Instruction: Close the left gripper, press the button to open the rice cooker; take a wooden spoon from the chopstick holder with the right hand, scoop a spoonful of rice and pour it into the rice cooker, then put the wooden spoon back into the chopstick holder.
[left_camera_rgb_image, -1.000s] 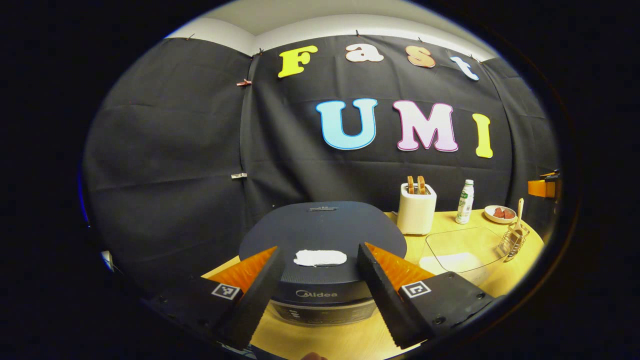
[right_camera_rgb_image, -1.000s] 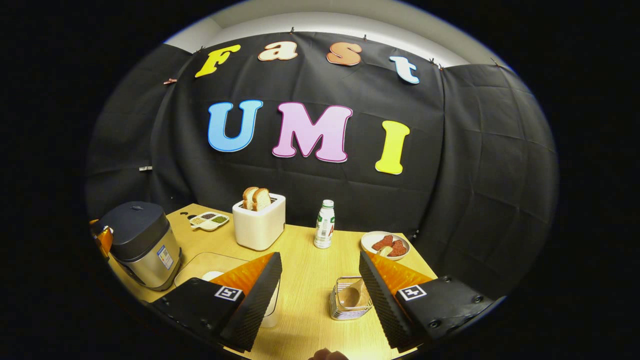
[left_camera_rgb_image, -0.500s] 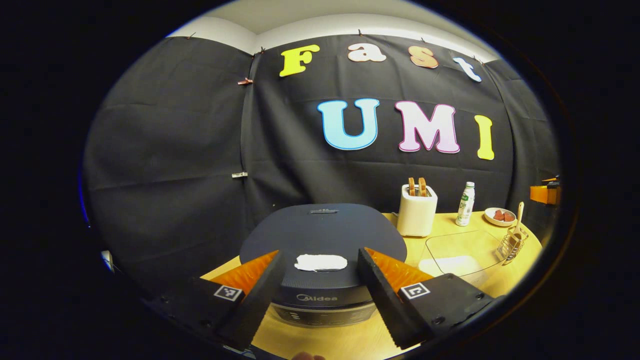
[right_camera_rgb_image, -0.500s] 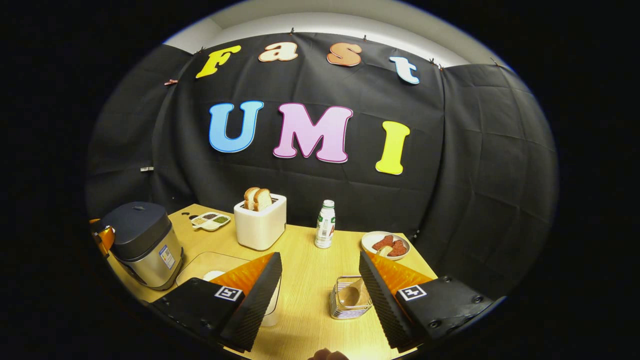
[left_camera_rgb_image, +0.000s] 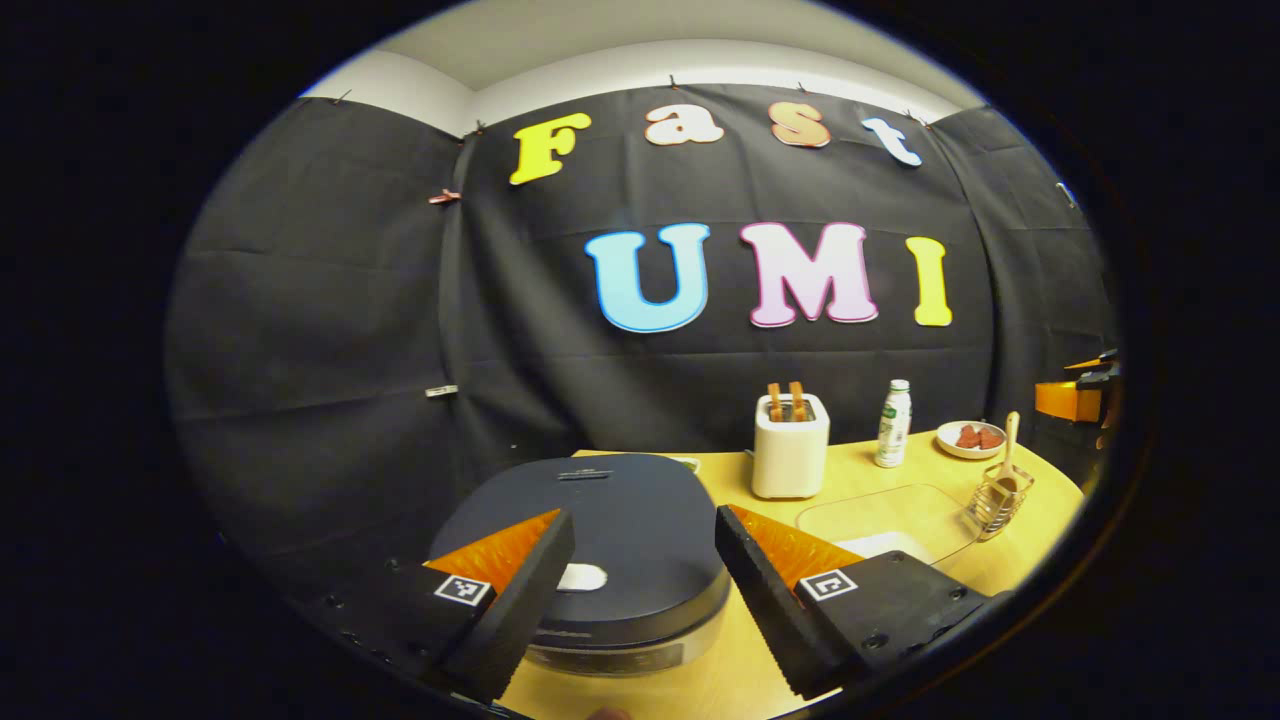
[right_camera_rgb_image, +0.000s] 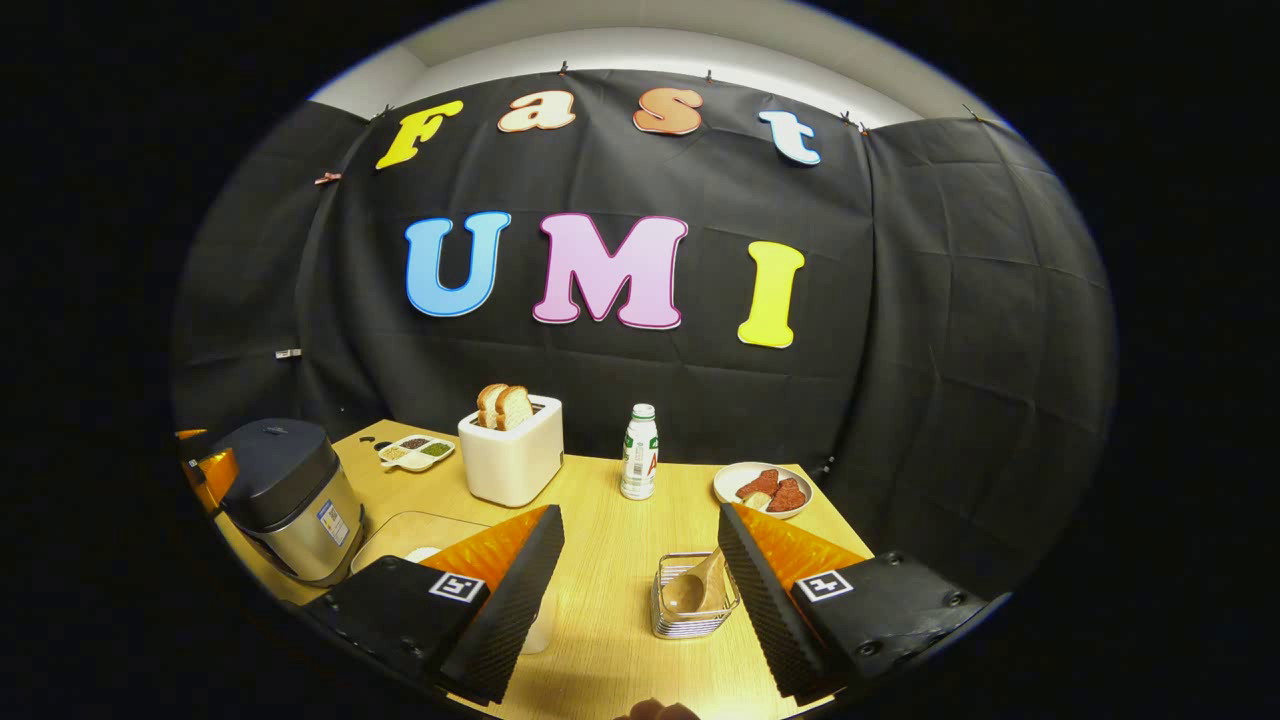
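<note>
The rice cooker (left_camera_rgb_image: 610, 540) stands with its dark lid down, and a white button (left_camera_rgb_image: 582, 577) sits at the lid's front. My left gripper (left_camera_rgb_image: 640, 600) hovers open above the cooker's front, the button just beside its left finger. In the right gripper view the cooker (right_camera_rgb_image: 290, 490) is at the far left. A wooden spoon (right_camera_rgb_image: 697, 590) stands in the wire chopstick holder (right_camera_rgb_image: 693, 620), between the fingers of my open right gripper (right_camera_rgb_image: 640, 600) and close to its right finger. A clear box with rice (left_camera_rgb_image: 885, 525) lies right of the cooker.
On the wooden table (right_camera_rgb_image: 610, 520) stand a white toaster (right_camera_rgb_image: 510, 450) with bread slices, a small bottle (right_camera_rgb_image: 638, 452), a plate of red food (right_camera_rgb_image: 765, 487) and a divided tray of grains (right_camera_rgb_image: 415, 452). The black cloth wall runs behind the table.
My left gripper has drawn back and shifted right: the cooker looks smaller and the button went from midway between the fingers to beside the left one. The right gripper barely moved.
</note>
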